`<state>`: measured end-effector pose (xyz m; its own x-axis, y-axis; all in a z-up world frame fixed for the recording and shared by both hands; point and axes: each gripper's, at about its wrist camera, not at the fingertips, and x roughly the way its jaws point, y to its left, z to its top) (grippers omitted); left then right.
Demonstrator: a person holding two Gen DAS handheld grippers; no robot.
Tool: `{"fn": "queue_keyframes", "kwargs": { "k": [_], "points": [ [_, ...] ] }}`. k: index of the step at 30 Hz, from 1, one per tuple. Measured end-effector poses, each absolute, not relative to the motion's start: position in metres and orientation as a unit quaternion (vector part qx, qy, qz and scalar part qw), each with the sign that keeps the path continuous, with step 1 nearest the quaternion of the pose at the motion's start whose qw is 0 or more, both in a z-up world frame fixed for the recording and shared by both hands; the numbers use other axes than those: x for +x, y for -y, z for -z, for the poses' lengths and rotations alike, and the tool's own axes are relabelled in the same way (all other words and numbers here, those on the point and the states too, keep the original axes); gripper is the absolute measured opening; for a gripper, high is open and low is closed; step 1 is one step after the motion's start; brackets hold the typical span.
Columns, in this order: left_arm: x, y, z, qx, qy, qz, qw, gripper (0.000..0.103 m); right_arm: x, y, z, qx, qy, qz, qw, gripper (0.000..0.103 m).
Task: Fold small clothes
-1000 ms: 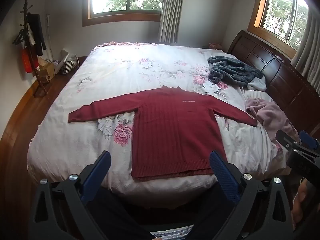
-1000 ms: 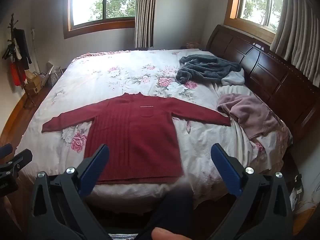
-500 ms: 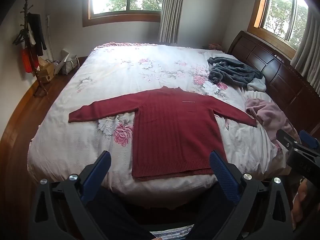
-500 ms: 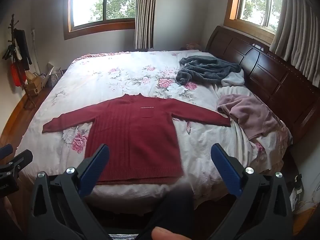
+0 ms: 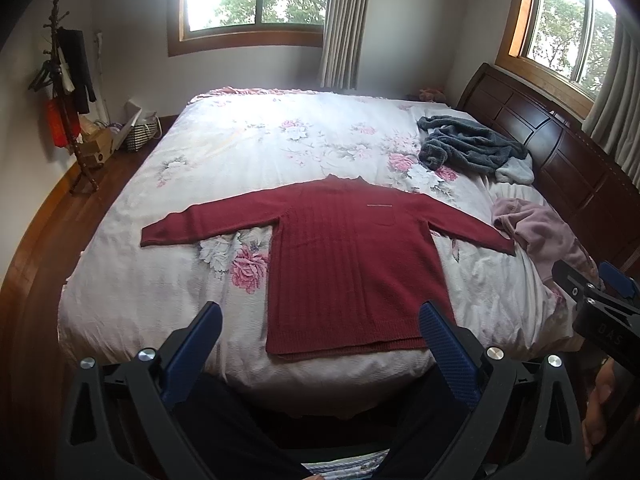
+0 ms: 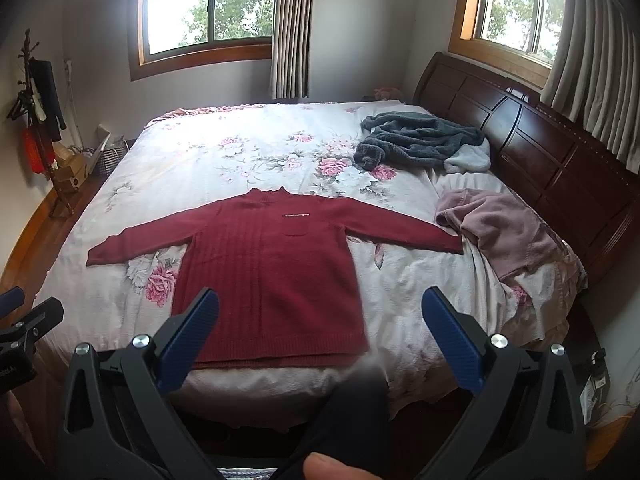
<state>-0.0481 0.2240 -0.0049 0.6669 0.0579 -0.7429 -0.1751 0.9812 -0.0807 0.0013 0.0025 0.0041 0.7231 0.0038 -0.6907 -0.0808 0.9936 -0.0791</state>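
Note:
A dark red knitted sweater lies flat on the flowered bed, front up, both sleeves spread sideways and its hem at the near edge. My left gripper hangs open above the hem with nothing between its blue pads. My right gripper is open too, held back from the bed over the hem's right part. Each gripper shows at the edge of the other's view: the right gripper at far right, the left gripper at far left.
A pink garment is bunched beside the right sleeve end. A grey fleece garment lies further back by the dark wooden headboard. A coat stand and boxes stand by the left wall. The person's dark trouser legs fill the foreground.

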Motion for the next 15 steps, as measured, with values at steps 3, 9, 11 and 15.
{"fn": "queue_keyframes", "kwargs": {
  "k": [3, 9, 11, 15],
  "points": [
    [-0.049, -0.230, 0.003, -0.072, -0.402, -0.064, 0.910, 0.099, 0.001, -0.004, -0.006, -0.052, -0.370, -0.022, 0.927, 0.100],
    [-0.048, -0.232, -0.001, -0.072, -0.401, -0.066, 0.911, 0.099, 0.001, -0.004, -0.008, -0.053, -0.368, -0.028, 0.928, 0.100],
    [-0.051, -0.231, -0.009, -0.070, -0.399, -0.067, 0.912, 0.099, 0.001, -0.004, -0.007, -0.053, -0.368, -0.029, 0.928, 0.100],
    [-0.050, -0.230, -0.010, -0.071, -0.398, -0.068, 0.912, 0.099, 0.001, -0.004, -0.007, -0.054, -0.365, -0.031, 0.929, 0.100]
  ]
}}
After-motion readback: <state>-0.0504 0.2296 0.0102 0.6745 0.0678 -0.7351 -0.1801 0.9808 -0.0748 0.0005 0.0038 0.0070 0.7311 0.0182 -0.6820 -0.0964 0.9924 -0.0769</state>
